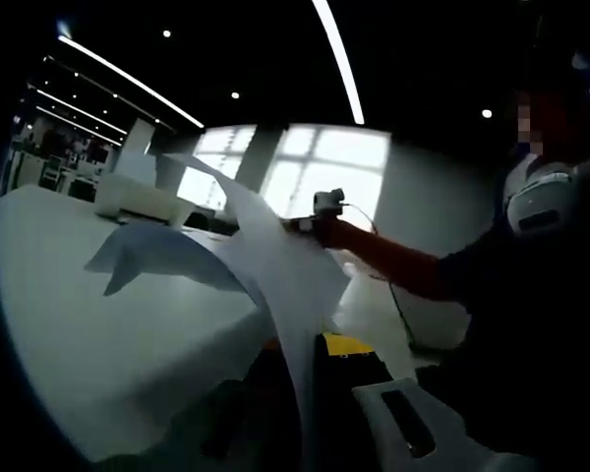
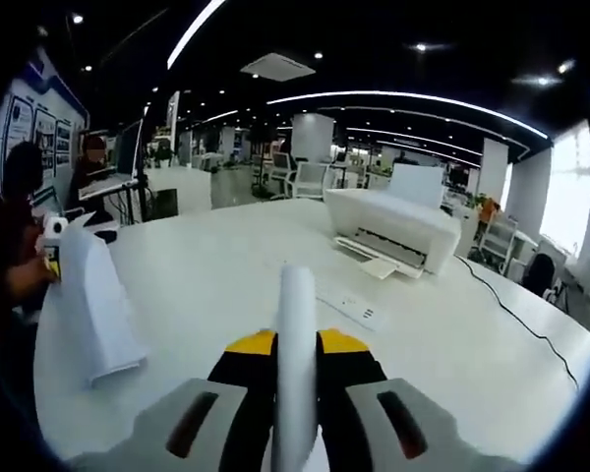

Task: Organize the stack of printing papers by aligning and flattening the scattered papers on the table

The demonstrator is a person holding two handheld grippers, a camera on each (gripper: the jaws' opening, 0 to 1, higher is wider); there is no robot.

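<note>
- Paper (image 2: 297, 364) stands edge-on between the yellow-and-black jaws of the right claw (image 2: 296, 408) at the bottom centre of the right gripper view; the jaws are clamped on it from both sides.
- Same sheets (image 1: 275, 265) in the left gripper view rise from the bottom centre, between the jaws of the left claw (image 1: 310, 423), and curl up and over toward the upper left; the claw looks closed on their lower edge, though the near jaw is dark and hard to read.
- White worktop (image 2: 226, 285) spreads out past the right claw across the middle of the right gripper view; in the left gripper view its surface (image 1: 98, 334) fills the left half, with the paper's shadow across it.
- At the left of the right gripper view, the far end of the paper (image 2: 93, 305) lifts off the worktop, curving up to the other claw (image 2: 54, 228) near the left edge.
- Past the sheets in the left gripper view, a hand (image 1: 326, 232) at centre holds the other claw (image 1: 326, 204) at the paper's far edge; the person's arm runs off to the right.
- A power strip (image 2: 349, 307) lies on the worktop just beyond the paper's top edge in the right gripper view, and a black cable (image 2: 516, 310) trails to the right.
- A white printer (image 2: 393, 231) sits farther back, right of centre; in the left gripper view it (image 1: 138, 200) is at upper left.
- Ceiling light strips (image 2: 413, 96) and office desks lie beyond, with bright windows (image 1: 315, 167) behind the sheets in the left gripper view.
</note>
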